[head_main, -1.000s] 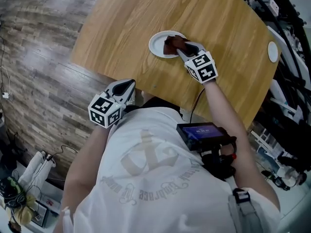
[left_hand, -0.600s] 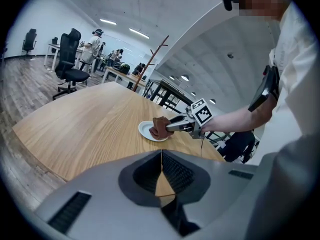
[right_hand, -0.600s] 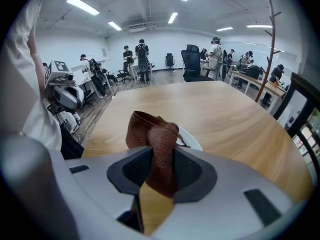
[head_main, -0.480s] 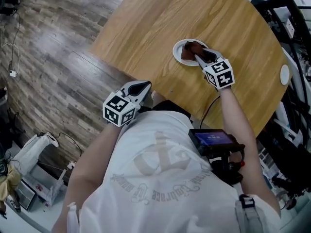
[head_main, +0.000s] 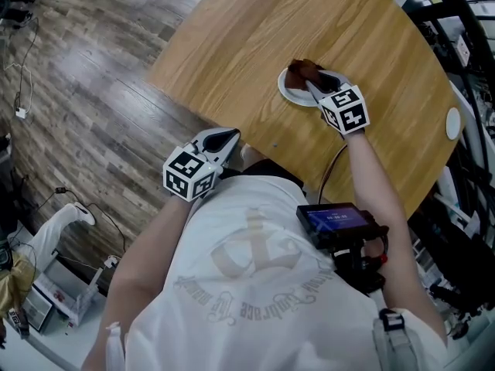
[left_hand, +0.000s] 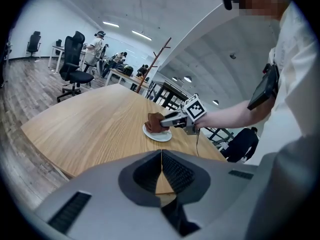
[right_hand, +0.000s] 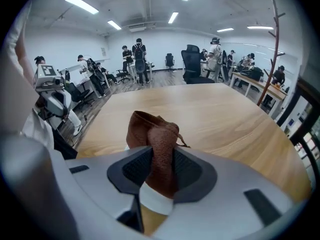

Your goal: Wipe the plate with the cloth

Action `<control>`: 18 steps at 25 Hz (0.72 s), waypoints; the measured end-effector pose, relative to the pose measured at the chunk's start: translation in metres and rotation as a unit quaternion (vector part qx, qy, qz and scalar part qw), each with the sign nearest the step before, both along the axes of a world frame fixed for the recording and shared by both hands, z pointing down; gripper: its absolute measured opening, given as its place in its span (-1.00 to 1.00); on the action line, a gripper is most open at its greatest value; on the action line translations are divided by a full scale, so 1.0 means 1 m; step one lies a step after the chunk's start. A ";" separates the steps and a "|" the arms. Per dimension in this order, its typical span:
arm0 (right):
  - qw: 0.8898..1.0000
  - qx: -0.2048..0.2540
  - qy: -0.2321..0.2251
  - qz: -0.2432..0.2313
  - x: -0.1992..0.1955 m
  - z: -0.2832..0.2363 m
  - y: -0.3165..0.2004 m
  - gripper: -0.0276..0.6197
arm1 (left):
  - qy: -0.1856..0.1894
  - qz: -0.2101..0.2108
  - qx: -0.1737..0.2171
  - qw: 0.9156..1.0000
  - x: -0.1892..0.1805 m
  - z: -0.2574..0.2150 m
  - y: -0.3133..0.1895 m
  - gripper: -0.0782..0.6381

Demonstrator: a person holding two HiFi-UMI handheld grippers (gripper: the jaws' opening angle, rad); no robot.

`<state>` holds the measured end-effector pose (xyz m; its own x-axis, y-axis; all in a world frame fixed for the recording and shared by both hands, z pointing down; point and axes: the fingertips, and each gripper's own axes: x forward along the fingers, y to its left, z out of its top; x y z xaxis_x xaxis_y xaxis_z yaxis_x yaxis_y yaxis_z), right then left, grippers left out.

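A small white plate [head_main: 295,93] lies on the round wooden table [head_main: 232,45]. A brown cloth [head_main: 302,73] is bunched over the plate's far part, and my right gripper [head_main: 312,84] is shut on it. In the right gripper view the brown cloth [right_hand: 155,144] fills the gap between the jaws, with a sliver of the plate [right_hand: 156,200] below it. My left gripper [head_main: 225,140] hangs by the table's near edge, close to the person's body, shut with nothing in it. The left gripper view shows the plate [left_hand: 159,134] and cloth [left_hand: 154,122] farther along the table.
A second small white plate [head_main: 452,122] lies at the table's far right edge. Dark frames and cables stand beyond that edge. Wood-plank floor [head_main: 69,91] spreads to the left of the table. Office chairs and several people fill the room behind.
My right gripper has carried the cloth across the plate toward its far side. The head view has shifted a little. My left gripper stays where it was.
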<state>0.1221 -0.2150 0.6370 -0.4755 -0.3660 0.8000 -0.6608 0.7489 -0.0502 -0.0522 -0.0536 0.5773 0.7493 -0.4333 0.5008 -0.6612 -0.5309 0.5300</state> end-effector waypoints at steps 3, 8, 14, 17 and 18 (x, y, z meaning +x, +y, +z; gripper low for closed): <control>0.999 -0.015 0.003 -0.033 -0.004 0.005 0.027 -0.52 | 0.001 0.002 0.000 1.000 0.001 0.003 0.000 -0.74; 0.998 -0.029 0.001 -0.064 -0.006 0.004 0.057 -0.52 | 0.002 0.004 -0.001 1.000 0.001 0.004 0.003 -0.74; 0.999 -0.018 -0.004 -0.036 -0.016 0.004 0.023 -0.52 | -0.004 -0.007 -0.001 1.000 -0.008 0.000 0.006 -0.74; 1.000 -0.007 -0.007 -0.021 -0.022 -0.001 0.002 -0.52 | -0.008 -0.014 -0.001 1.000 -0.010 -0.002 0.011 -0.74; 1.000 -0.004 -0.009 -0.020 -0.025 -0.002 -0.002 -0.52 | -0.009 -0.016 -0.002 1.000 -0.011 -0.003 0.012 -0.74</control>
